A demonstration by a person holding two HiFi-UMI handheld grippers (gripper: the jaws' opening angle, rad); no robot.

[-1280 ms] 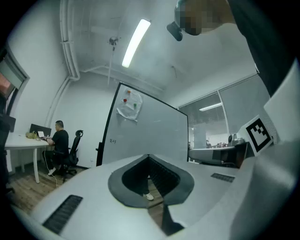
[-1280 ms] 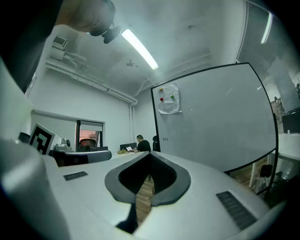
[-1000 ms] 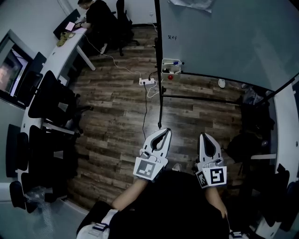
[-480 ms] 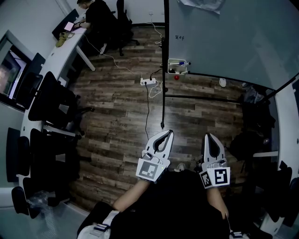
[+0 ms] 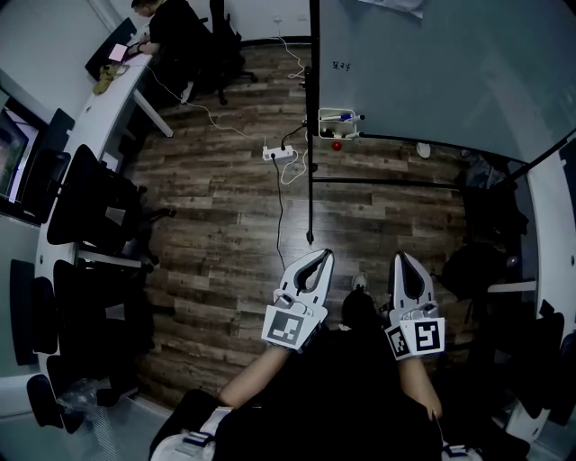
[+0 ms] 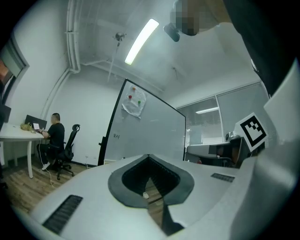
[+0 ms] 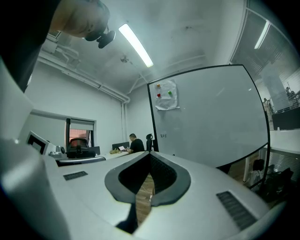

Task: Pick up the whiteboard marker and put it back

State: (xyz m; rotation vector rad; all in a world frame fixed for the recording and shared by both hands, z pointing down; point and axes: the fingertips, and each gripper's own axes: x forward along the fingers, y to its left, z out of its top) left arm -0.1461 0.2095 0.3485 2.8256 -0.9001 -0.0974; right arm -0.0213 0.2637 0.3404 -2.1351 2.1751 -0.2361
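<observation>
Left gripper (image 6: 148,157): jaws pressed together, nothing between. Right gripper (image 7: 150,154): same, tips meeting, empty. Both face whiteboard (image 5: 432,63).

Head view alone shows whiteboard marker (image 5: 346,117) (blue cap), resting in small holder (image 5: 326,131) on board's edge, 12 o'clock from grippers, well apart. Power strip (image 5: 279,154) on floor at 11.

Gripper views alone show red and green dots on sheet (image 7: 166,95) near board top.

Small dark scribble (image 5: 339,66) on board, unreadable. Person (image 5: 166,27) seated at desk, 10 o'clock.

The whiteboard (image 5: 432,72) runs off the top edge, the scribble (image 5: 339,65) on it is way too tiny to read, and what's in its tray (image 5: 322,126) is just specks.
</observation>
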